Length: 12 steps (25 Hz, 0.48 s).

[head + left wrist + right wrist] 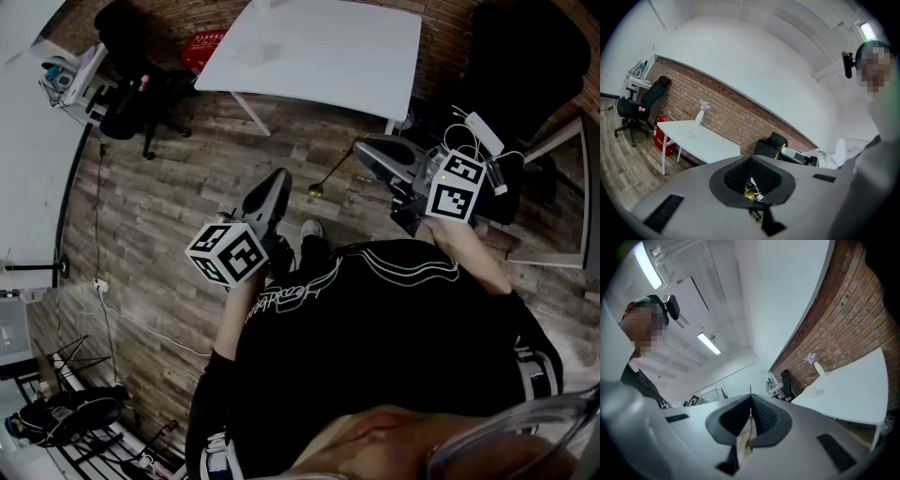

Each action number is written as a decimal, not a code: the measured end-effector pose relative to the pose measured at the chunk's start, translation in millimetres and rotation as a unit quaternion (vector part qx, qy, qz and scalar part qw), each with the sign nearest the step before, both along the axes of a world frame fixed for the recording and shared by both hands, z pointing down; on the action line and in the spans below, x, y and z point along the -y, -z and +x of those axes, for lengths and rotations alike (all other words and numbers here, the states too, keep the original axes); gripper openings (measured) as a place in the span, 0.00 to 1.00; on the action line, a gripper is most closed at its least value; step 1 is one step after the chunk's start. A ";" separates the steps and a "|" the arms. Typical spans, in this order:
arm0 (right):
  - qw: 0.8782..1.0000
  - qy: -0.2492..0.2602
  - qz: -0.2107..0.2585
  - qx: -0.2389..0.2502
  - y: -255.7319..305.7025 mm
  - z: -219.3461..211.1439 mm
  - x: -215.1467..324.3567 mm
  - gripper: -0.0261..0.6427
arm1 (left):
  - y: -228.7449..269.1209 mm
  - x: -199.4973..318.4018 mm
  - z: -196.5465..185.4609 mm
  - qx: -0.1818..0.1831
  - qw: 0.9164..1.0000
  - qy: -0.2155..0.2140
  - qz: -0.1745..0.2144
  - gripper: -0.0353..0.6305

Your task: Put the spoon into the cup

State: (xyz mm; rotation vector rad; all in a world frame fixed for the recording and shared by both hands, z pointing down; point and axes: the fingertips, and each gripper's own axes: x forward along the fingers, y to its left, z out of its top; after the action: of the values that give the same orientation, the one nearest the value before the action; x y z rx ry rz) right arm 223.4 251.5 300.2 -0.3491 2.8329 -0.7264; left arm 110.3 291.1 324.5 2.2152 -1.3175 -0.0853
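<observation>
My right gripper [361,150] is shut on the handle end of a thin gold spoon [330,175]. The spoon slants down over the wooden floor, and its bowl hangs close to the tip of my left gripper [279,178]. In the right gripper view the handle [750,391] sticks out as a fine line between the closed pads. In the left gripper view the pads [764,178] meet with nothing between them. The gold bowl [749,194] shows just below them. I cannot make out a cup in any view.
A white table [319,47] stands ahead by the brick wall, with a small vase of flowers [701,112] on it and a red crate [204,47] beside it. Black office chairs [131,84] stand at left and right. The person's white shoe [311,228] is below the spoon.
</observation>
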 end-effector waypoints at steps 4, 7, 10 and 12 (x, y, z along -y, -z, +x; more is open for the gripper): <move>1.000 -0.003 -0.003 0.002 0.3 3.8 0.6 0.04 | 1.4 -0.7 3.8 0.004 1.000 -0.001 0.000 0.06; 1.000 -0.006 -0.005 0.002 -3.3 6.4 3.1 0.04 | -1.4 -1.1 4.9 0.006 1.000 0.000 -0.001 0.06; 1.000 -0.017 -0.004 0.000 -10.4 3.5 9.3 0.04 | -8.2 -2.4 0.2 0.007 1.000 0.007 -0.004 0.06; 1.000 -0.020 -0.008 -0.002 -16.1 -1.0 12.9 0.04 | -11.8 -2.2 -5.7 0.006 1.000 0.013 -0.003 0.06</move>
State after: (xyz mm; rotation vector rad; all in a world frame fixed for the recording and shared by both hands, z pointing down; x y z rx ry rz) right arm 222.3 238.6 316.2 -0.4099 2.8157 -0.7418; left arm 104.5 293.3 336.3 2.1966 -1.3507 -0.0783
